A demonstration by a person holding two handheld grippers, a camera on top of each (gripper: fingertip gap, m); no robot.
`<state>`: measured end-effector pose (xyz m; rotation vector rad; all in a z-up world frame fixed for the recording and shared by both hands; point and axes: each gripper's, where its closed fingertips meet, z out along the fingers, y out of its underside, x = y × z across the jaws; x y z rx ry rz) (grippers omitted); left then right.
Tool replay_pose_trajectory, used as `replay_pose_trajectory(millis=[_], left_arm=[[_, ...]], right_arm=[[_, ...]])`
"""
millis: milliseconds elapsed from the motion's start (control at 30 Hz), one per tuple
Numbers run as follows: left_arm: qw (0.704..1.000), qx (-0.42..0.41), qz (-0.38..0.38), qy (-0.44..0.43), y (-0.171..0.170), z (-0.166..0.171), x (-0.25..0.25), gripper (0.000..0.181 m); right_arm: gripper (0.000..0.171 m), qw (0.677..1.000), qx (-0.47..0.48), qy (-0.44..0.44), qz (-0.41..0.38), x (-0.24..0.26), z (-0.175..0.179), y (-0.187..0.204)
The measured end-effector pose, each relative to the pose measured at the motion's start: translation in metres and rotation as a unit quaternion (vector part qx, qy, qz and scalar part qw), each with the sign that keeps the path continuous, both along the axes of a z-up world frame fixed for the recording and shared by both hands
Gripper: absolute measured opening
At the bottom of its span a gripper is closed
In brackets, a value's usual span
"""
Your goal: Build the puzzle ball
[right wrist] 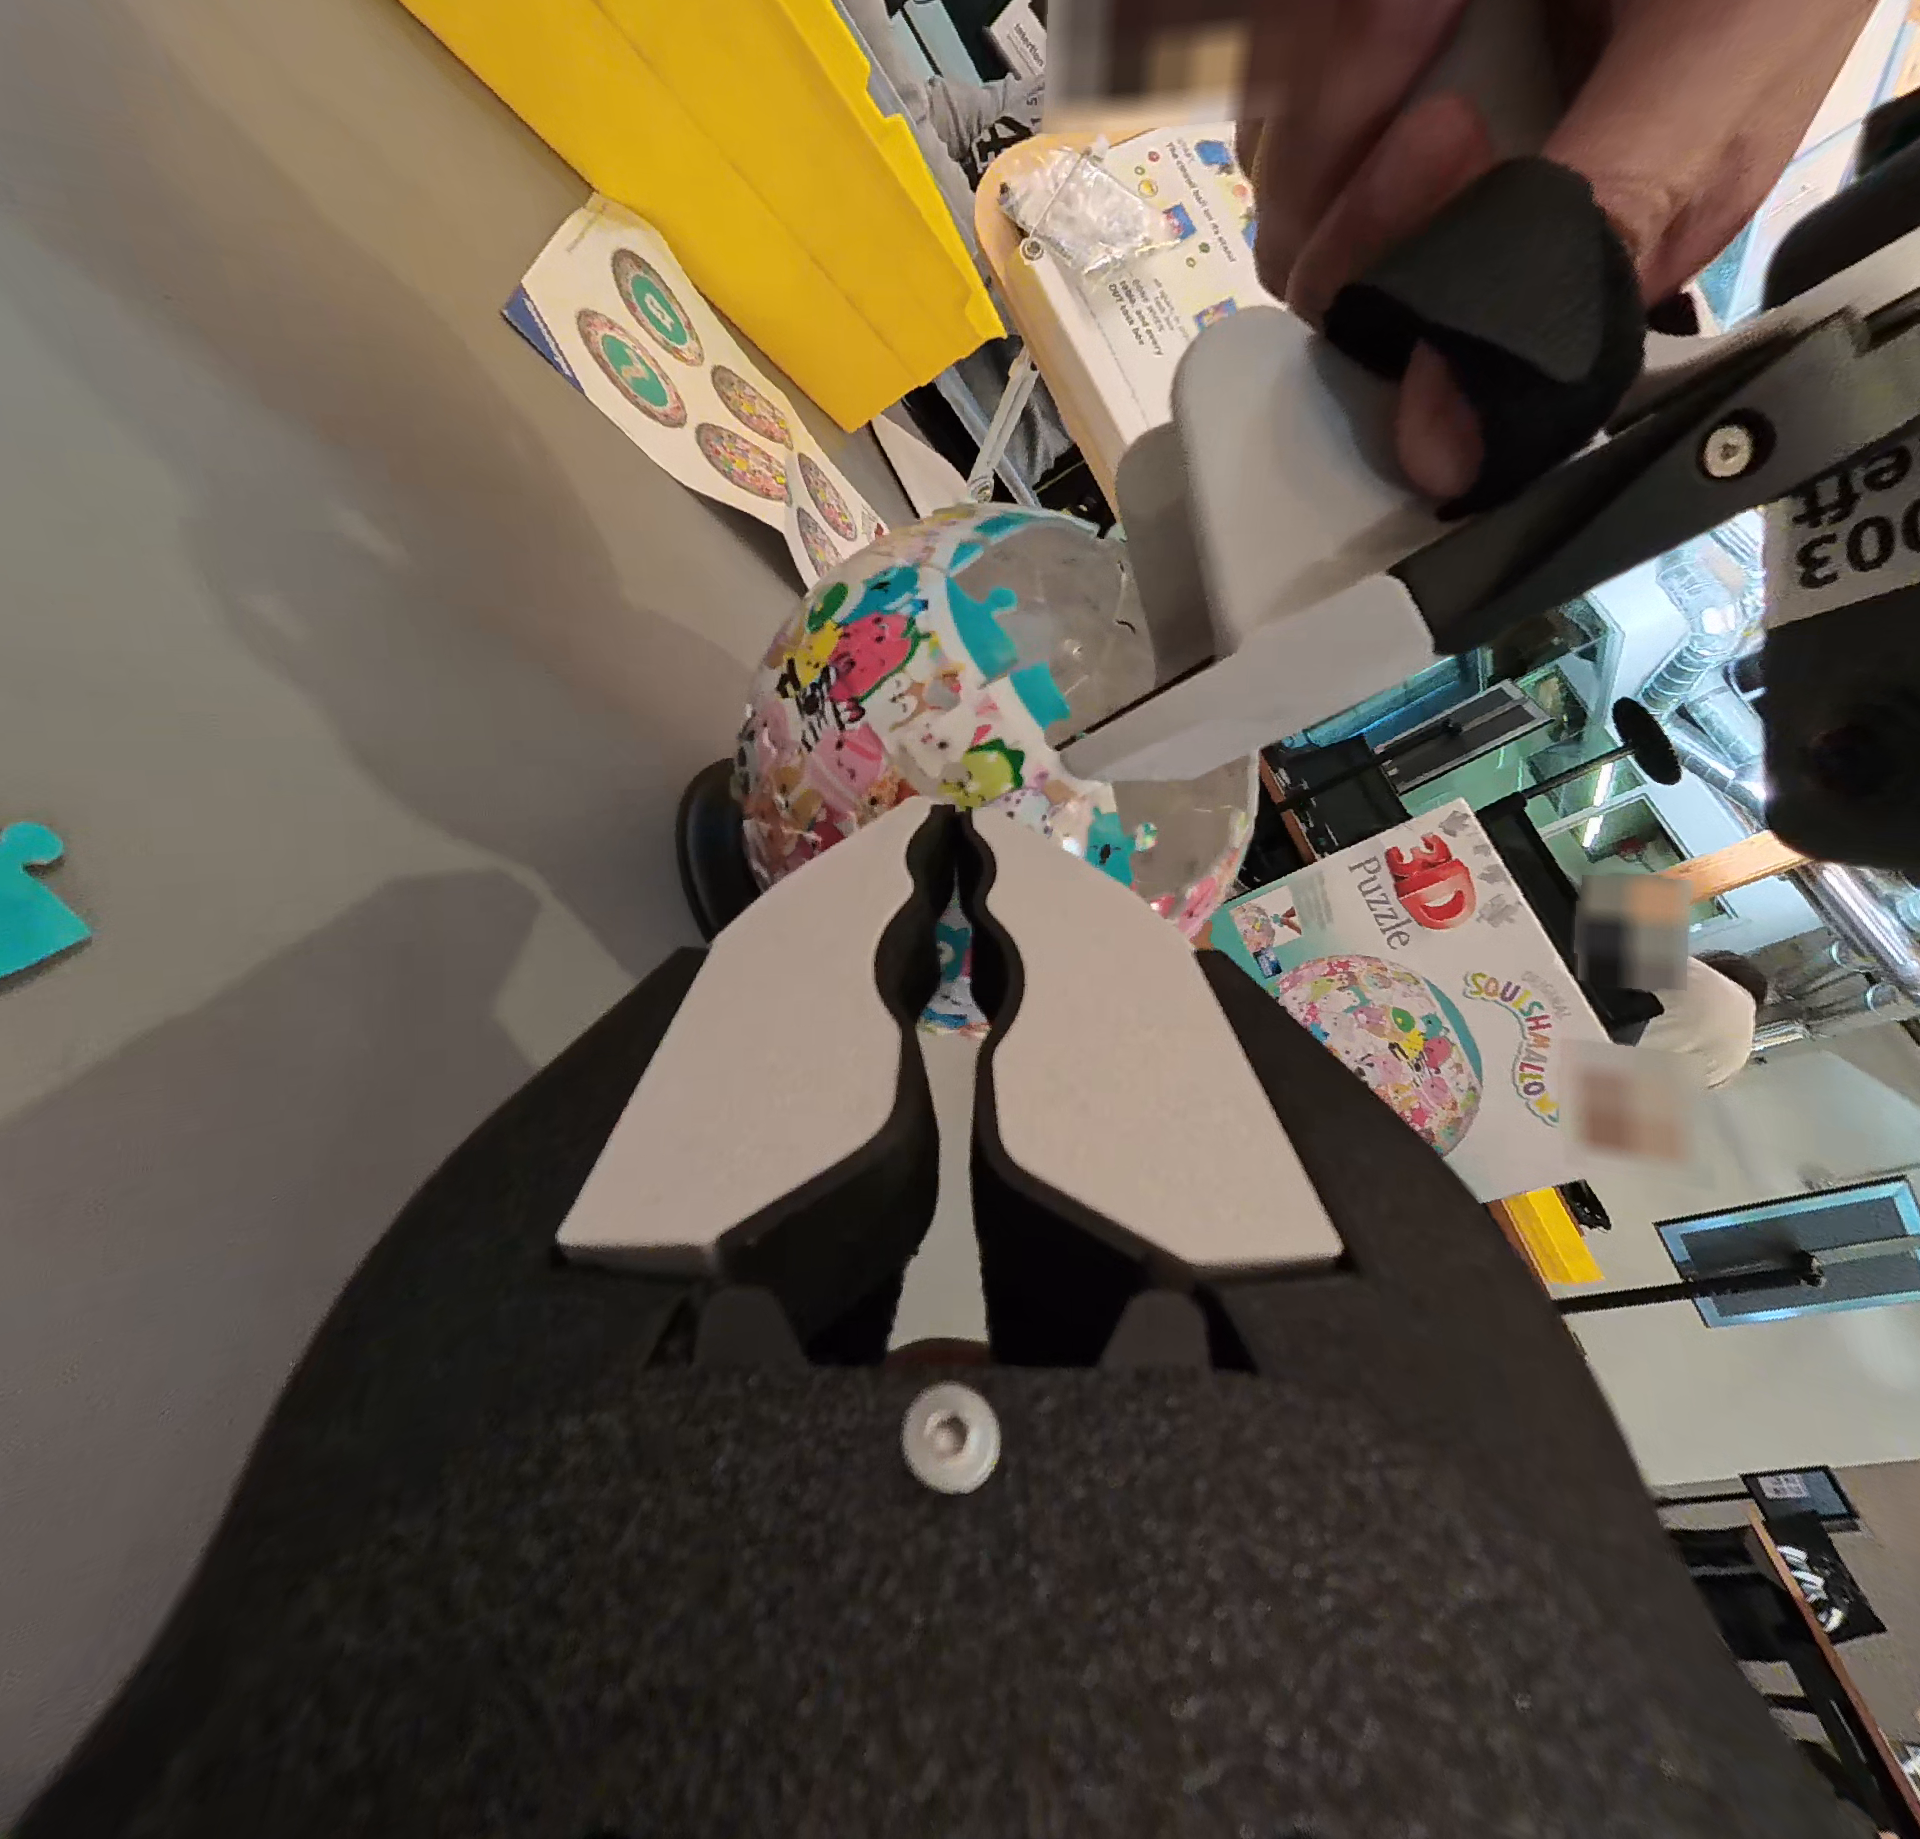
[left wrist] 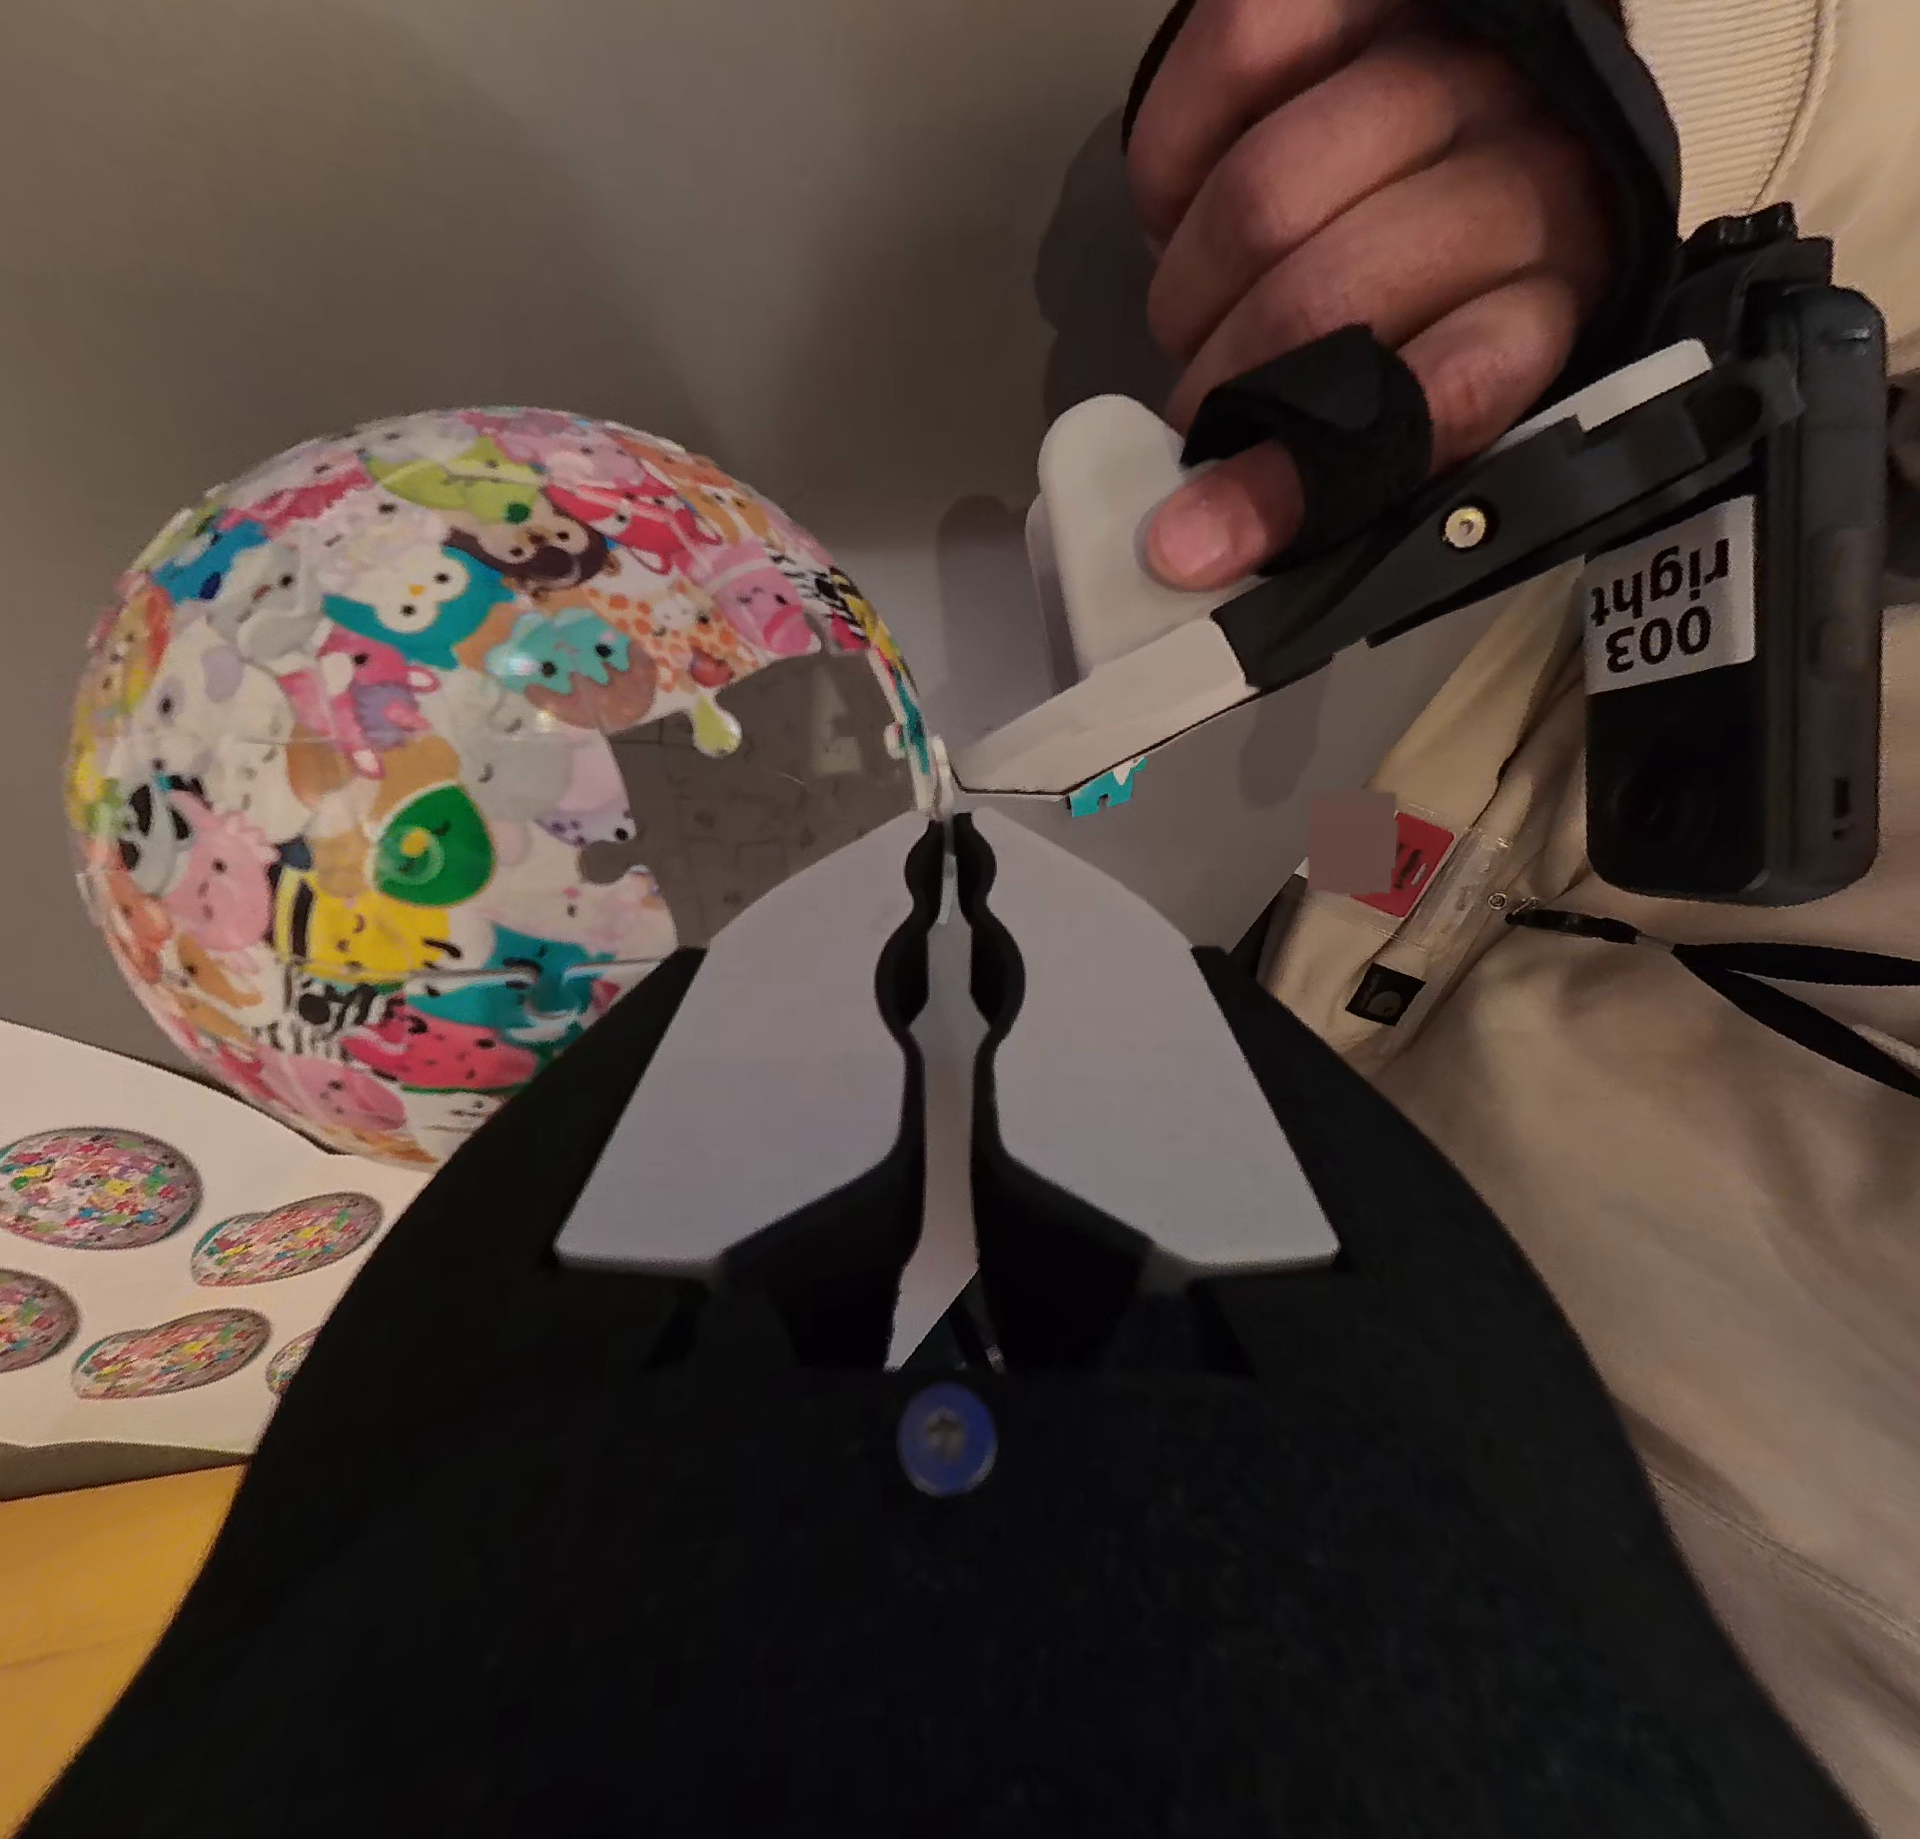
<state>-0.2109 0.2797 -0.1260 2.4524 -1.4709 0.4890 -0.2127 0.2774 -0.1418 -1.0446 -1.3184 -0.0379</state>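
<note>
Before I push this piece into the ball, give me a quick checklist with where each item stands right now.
1. Left claw clamped on the puzzle ball rim: ok.
2. Right claw gripping the teal piece: ok.
3. Open gap turned toward the piece: ok.
4. Piece tabs lined up with the gap's edge: cannot tell.
5. Piece seated in the gap: not ok, it sits outside the ball.
6. Loose teal piece waiting on the table: ok.
</note>
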Motion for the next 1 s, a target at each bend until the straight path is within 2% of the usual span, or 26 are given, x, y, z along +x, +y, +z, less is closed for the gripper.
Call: replay_pose_trajectory(millis=[600,1000], left_arm=[[1.0,-0.008,0.003,0.001,0.0,0.0,0.002,0.002],[1.0,-0.005,0.015,-0.019,0.002,0.004,0.005,0.002]], right_arm=[[0.0,0.998,0.024,-0.051,0.005,-0.01,-0.016,-0.003],[0.0,0.999,0.014,-0.034,0.002,-0.006,-0.012,-0.001]])
